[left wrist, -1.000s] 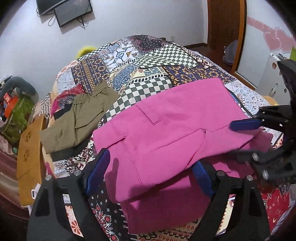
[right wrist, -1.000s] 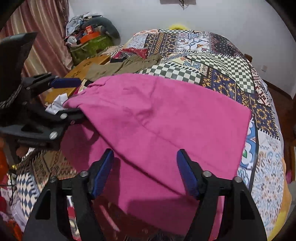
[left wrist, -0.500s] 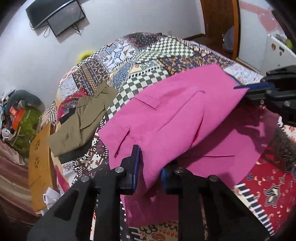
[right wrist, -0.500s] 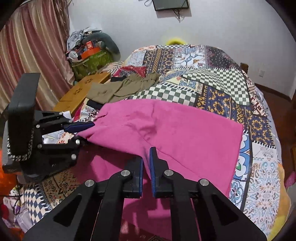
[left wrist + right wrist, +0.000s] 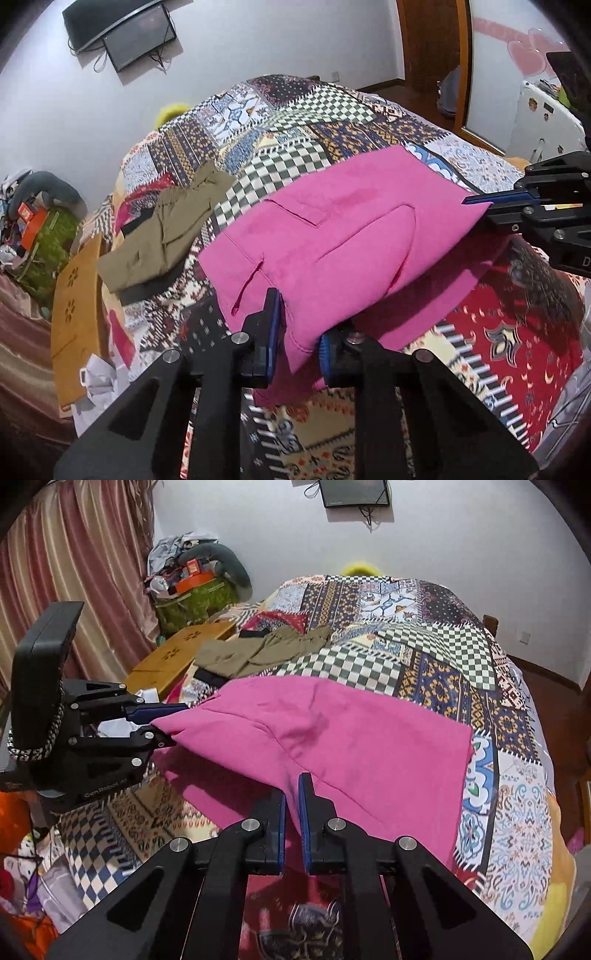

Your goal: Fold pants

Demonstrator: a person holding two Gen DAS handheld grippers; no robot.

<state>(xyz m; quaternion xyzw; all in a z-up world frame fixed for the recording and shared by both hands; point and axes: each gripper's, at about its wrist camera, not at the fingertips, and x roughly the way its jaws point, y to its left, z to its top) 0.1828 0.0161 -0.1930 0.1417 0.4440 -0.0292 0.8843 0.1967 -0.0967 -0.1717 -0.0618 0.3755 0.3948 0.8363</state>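
The pink pants lie across the patchwork bed, with their near edge lifted off it. My left gripper is shut on the near left corner of the pants, by a pocket slit. My right gripper is shut on the near right edge of the pants. Each gripper shows in the other's view, the left one at the left and the right one at the right. The layer below the lifted fold is partly hidden.
Folded olive pants lie on the bed's far left side over a dark garment. A wooden bench and a heap of clutter stand by the curtain. A TV hangs on the wall. A door is at the right.
Both grippers were open around the pants' near edge, then closed on it. They have lifted the edge, and the fabric now hangs stretched between them.
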